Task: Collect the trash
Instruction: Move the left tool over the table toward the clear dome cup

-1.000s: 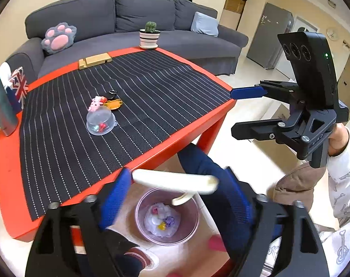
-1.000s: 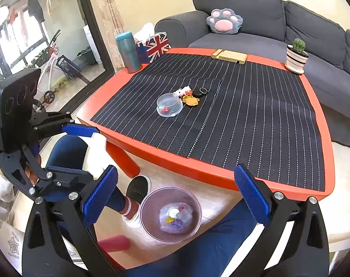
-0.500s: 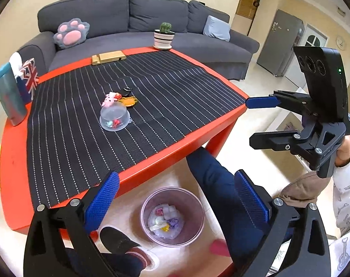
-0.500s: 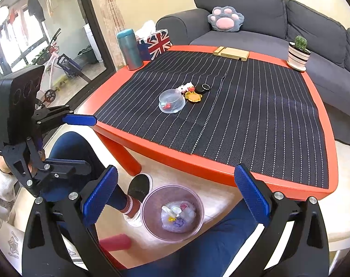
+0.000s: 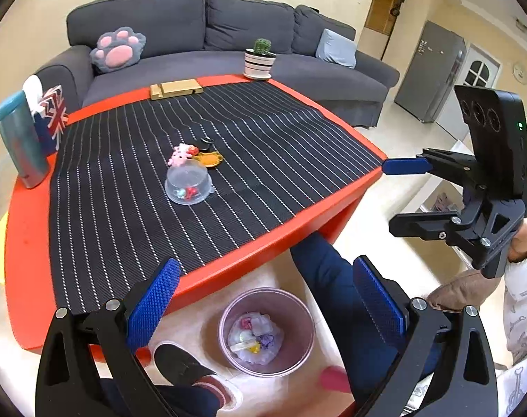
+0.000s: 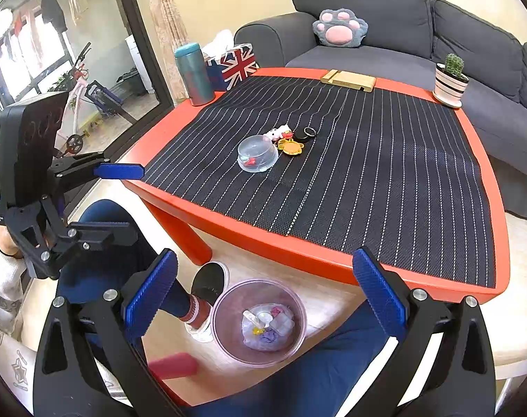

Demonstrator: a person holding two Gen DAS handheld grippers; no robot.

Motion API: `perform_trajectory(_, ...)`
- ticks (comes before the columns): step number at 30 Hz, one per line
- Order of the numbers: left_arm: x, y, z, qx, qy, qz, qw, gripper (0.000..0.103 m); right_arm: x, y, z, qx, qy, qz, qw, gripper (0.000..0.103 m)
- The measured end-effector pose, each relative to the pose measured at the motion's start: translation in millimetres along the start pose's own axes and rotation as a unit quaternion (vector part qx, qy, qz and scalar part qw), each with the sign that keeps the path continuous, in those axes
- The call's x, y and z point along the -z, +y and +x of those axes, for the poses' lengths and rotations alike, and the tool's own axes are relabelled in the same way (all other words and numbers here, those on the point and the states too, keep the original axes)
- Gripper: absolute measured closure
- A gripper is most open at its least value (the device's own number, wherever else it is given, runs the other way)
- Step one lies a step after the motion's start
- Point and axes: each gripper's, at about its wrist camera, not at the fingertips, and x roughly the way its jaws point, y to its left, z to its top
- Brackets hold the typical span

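The bin (image 5: pixel 266 330) stands on the floor directly below and between the fingers of the left hand-held gripper (image 5: pixel 263 304), just before the near edge of the desk (image 5: pixel 27 215). Trash (image 5: pixel 253 338) lies in the bin. The right hand-held gripper (image 6: pixel 263 304) also hangs over the bin, to the right of the left one.

Ahead of both, a mat (image 5: pixel 263 160) covers the desk. On its middle stands a bowl (image 5: pixel 188 182); a toy (image 5: pixel 180 154), a charm (image 5: pixel 209 159) and a ring (image 5: pixel 206 140) lie just behind it. At the far left of the desk stand a flask (image 5: pixel 20 142) and a tissue box (image 5: pixel 51 114), side by side. A wooden stand (image 5: pixel 175 88) lies at the far edge, a potted cactus (image 5: pixel 260 57) at the far right corner. The sofa (image 5: pixel 298 69) runs behind the desk, with a paw cushion (image 5: pixel 117 47) on it.
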Motion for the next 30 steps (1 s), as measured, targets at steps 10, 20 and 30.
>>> perform_trajectory(10, -27.5, 29.0, 14.4, -0.023, 0.001, -0.009, 0.9997, 0.008, -15.7, -9.4, 8.2, 0.004, 0.003, -0.003, 1.0, 0.004)
perform_trajectory(20, -57.7, 52.3, 47.3, -0.036, 0.023, -0.005, 0.9991, 0.008, -27.2, -19.2, 18.4, 0.012, 0.013, -0.003, 1.0, 0.004)
perform_trajectory(30, -79.0, 68.2, 87.5, -0.056, 0.065, -0.005, 0.9963, 0.008, -27.6, -22.4, 23.3, 0.013, 0.019, -0.001, 1.0, 0.004)
